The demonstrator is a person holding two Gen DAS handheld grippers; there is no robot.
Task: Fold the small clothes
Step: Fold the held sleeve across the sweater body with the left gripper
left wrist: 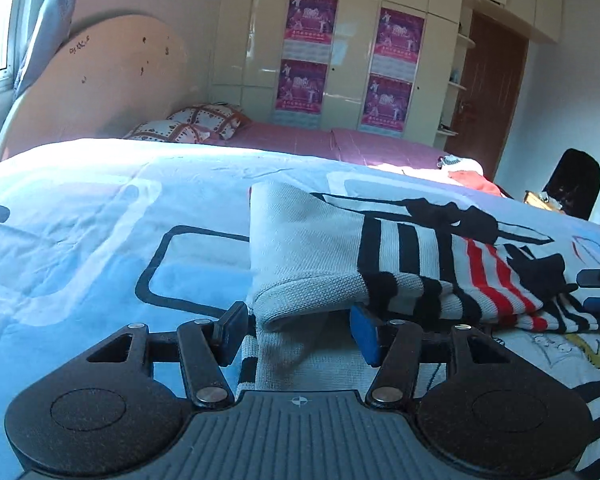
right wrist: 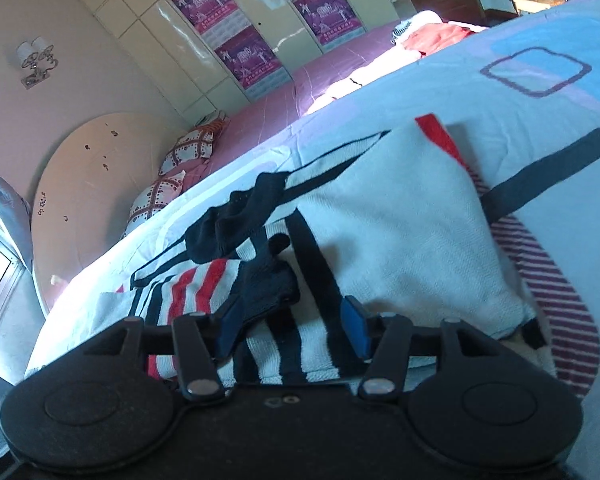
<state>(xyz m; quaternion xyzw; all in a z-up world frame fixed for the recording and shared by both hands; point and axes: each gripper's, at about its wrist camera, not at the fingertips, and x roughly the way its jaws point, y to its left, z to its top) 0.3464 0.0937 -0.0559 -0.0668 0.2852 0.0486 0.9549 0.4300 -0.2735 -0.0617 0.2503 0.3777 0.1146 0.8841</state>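
Left gripper [left wrist: 296, 332] — jaws spread wide, blue pads well apart, nothing pinched. A folded lip of the striped knit garment [left wrist: 328, 256] sits in the gap between the fingers; whether either pad touches the cloth, cannot tell. The grey end of the garment rises just ahead of the jaws, and its black, white and red stripes run off toward the right, where two blue finger ends of the other tool show at the frame edge.

Right gripper [right wrist: 294, 330] — jaws also wide apart, holding nothing. Black-and-white striped knit [right wrist: 284, 352] lies under and between the fingers. The left pad [right wrist: 230, 330] sits at a bunched black part of the fabric; contact uncertain. A plain white folded panel with a red corner stands just beyond the right pad. A maroon-striped cloth [right wrist: 560, 312] pokes out from under it on the right.

The garment lies on a pale blue patterned bedspread [left wrist: 100, 208]. To the left of the left gripper the spread is flat and bare out to the bed's far edge.

Beyond: pink sheet [left wrist: 300, 140], two patterned pillows [left wrist: 196, 124] against the rounded headboard [left wrist: 112, 80], a red-orange cloth [right wrist: 440, 36] near the bed's far right corner, cream wardrobe [left wrist: 356, 60] with purple posters, brown door [left wrist: 496, 88].
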